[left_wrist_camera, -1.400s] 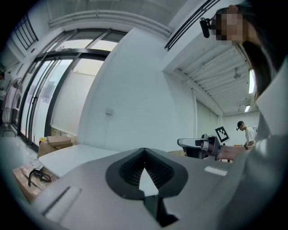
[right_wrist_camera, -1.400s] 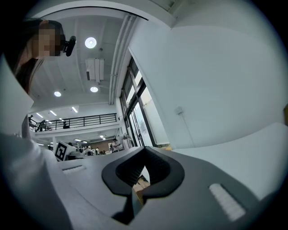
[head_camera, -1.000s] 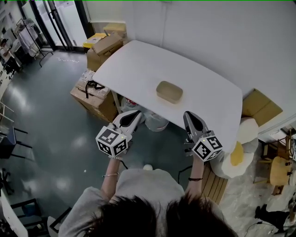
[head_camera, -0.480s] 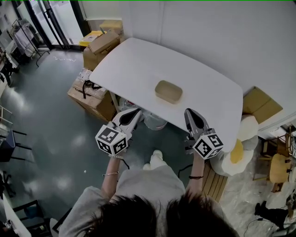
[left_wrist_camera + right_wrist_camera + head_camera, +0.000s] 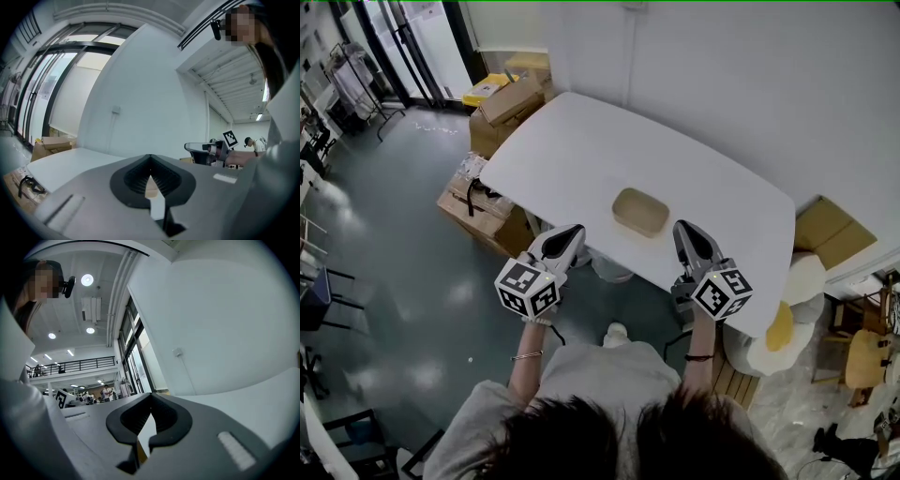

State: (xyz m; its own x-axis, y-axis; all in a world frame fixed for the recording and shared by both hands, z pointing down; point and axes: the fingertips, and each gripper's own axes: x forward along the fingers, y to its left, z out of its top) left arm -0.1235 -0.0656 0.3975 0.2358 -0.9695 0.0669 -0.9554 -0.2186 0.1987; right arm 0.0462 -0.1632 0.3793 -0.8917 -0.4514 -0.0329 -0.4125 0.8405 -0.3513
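A white table (image 5: 581, 141) stands before me against the wall, with a shallow tan oval container (image 5: 640, 211) near its front edge. My left gripper (image 5: 570, 231) hangs at the table's front edge, left of the container, shut with nothing in it. To the right of the container, my right gripper (image 5: 682, 228) is held over the front edge, also shut and empty. In the left gripper view the left gripper (image 5: 150, 157) points across the tabletop (image 5: 70, 161). The right gripper (image 5: 150, 394) points the same way in its own view.
Cardboard boxes (image 5: 511, 98) stand at the table's far left corner, and more boxes (image 5: 473, 202) sit on the floor under its left end. Another box (image 5: 834, 225) and a white and yellow bag (image 5: 778, 323) are at the right end. Glass doors (image 5: 394, 42) are far left.
The table and the tan container have come closer to both grippers, which now reach the table's front edge. Both grippers stay shut.
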